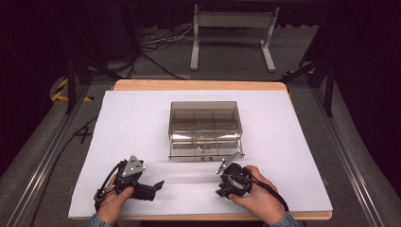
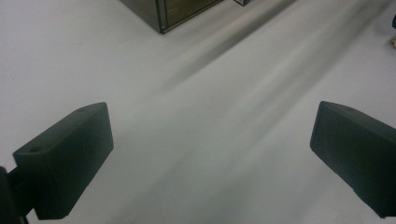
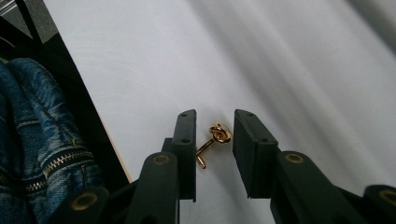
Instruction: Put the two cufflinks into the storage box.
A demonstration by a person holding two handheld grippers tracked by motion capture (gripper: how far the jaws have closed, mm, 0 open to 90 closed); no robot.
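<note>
Bright sheet, dark surroundings, soft shadows

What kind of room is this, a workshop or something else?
Probably a lab bench set up for recording handling tasks. A wooden table under a white paper sheet stands among dark metal frame rails, with loose cables on the grey floor. A person's hands hold black two-jaw grippers beside a clear plastic drawer box.

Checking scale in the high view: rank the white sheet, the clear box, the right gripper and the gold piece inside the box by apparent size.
1. White sheet
2. Clear box
3. Right gripper
4. Gold piece, a mere speck

The gripper is nearer the camera, yet the box clearly looks bigger.
</note>
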